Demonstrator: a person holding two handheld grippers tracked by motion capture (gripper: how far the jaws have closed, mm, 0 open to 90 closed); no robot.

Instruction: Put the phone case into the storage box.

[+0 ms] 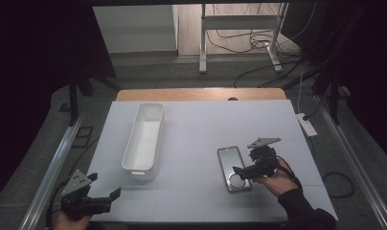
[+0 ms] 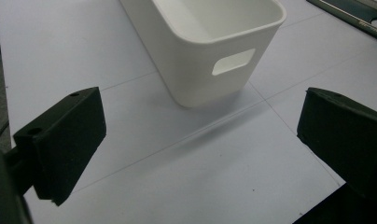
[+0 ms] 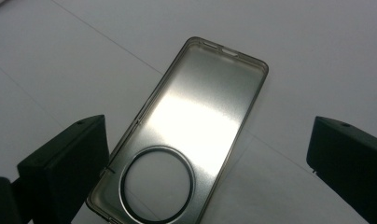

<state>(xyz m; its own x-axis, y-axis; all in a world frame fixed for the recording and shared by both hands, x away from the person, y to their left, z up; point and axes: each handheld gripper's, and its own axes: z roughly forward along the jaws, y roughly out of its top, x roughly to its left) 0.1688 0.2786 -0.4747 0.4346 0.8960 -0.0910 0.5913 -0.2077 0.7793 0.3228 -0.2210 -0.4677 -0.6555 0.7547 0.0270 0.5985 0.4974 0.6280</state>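
Note:
A clear smoky phone case with a round ring lies flat on the white table, right of centre. My right gripper hovers open at its near right edge; in the right gripper view the case lies between and beyond the spread jaws, untouched. A long white bin stands empty left of centre. My left gripper is open at the near left corner, pointing toward the bin's near end with its handle slot.
The table's wooden far edge shows past the white surface. A white power strip lies on the floor at the right. Table legs and cables stand beyond.

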